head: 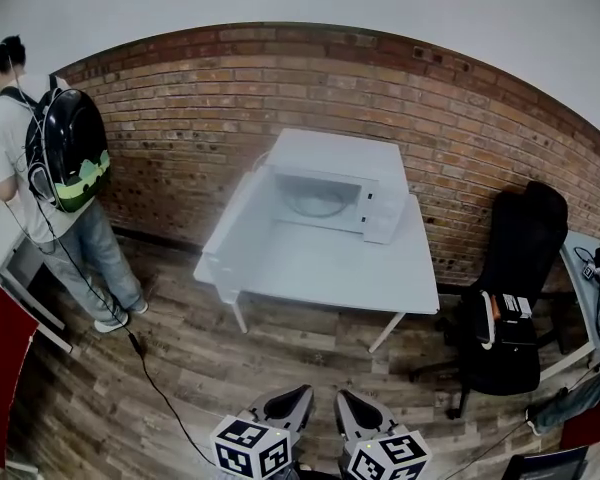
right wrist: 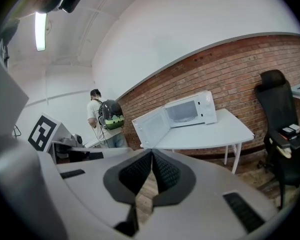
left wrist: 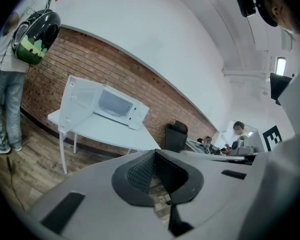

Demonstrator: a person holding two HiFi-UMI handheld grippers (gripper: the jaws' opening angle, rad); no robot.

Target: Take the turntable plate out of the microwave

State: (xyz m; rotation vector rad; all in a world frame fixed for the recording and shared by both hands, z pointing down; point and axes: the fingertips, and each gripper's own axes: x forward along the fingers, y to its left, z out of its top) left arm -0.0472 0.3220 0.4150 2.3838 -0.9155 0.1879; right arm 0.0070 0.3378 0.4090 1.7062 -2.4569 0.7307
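Well short of the open microwave (head: 332, 196)
We hold left gripper (head: 300, 396) and right gripper (head: 344, 398), fingers (left wrist: 139, 173) closed, empty; plate (head: 318, 204) inside microwave.

The microwave (head: 335, 173) stands open on the counter (head: 320, 268), its door (head: 235, 226) swung out to the left. Bare floor (head: 310, 363) leads up to the counter. A chair (head: 515, 288) crowds the right side and a person (head: 50, 158) stands far left.

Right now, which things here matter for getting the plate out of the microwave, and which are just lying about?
For the job: microwave, its open door, turntable plate inside, white table, left gripper, right gripper.
Just about: person with backpack, black chair, floor cable.
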